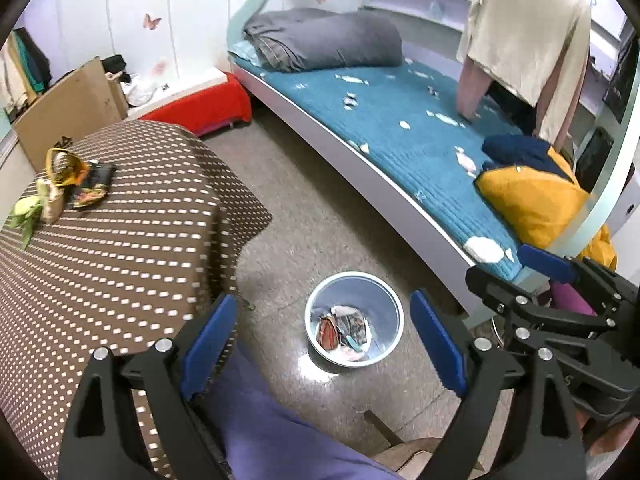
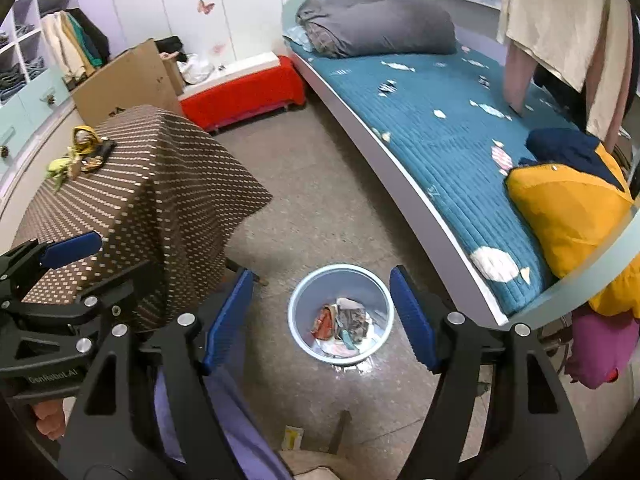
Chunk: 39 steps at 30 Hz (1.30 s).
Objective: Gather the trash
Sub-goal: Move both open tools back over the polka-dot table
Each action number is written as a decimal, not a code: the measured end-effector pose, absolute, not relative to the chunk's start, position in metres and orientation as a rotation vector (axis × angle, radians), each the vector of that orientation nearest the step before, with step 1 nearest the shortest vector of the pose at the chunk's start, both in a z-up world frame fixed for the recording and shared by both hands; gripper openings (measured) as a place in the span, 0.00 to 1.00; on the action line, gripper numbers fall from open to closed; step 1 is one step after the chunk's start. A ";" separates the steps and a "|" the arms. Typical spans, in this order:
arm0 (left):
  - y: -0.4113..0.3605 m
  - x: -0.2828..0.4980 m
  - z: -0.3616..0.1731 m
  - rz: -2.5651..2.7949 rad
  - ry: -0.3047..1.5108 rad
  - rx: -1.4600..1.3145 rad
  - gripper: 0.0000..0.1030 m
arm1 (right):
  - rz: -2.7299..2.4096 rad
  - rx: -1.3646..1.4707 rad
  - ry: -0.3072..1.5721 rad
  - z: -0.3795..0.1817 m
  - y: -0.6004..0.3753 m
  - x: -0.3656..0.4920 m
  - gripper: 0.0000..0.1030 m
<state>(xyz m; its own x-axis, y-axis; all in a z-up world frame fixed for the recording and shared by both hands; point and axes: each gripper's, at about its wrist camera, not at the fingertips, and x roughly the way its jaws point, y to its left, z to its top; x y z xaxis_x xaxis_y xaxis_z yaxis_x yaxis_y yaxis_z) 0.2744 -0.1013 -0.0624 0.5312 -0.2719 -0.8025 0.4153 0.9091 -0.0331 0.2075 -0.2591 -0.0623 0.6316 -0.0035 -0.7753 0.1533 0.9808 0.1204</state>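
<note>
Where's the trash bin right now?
Both wrist views show the bin on the floor, between the cloth-covered table and the bed, with wrappers inside.

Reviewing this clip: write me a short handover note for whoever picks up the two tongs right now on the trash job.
Left tongs: open, holding nothing.
Right tongs: open, holding nothing.
Bin: on the floor between table and bed, upright, with crumpled wrappers already inside.
Left to do: a pile of wrappers and scraps sits at the far corner of the dotted tablecloth; a small yellow-and-white packet lies on the floor near you. Bin those next.
</note>
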 end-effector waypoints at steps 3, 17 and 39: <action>-0.086 0.271 -0.054 -0.388 0.905 0.156 0.86 | -0.062 0.171 0.871 -0.056 -0.248 0.210 0.69; 0.009 0.274 -0.033 -0.224 0.863 0.076 0.89 | 0.105 0.092 0.838 -0.036 -0.171 0.243 0.76; 0.187 0.323 -0.030 0.018 0.866 -0.153 0.92 | 0.306 0.006 0.923 -0.046 -0.038 0.361 0.80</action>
<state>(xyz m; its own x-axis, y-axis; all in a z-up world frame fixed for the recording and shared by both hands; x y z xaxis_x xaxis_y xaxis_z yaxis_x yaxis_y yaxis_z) 0.3226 0.1866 -0.0301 0.6484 -0.0464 -0.7599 -0.0781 0.9888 -0.1269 0.3610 -0.0382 -0.0460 0.5629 0.2626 -0.7837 -0.2576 0.9567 0.1356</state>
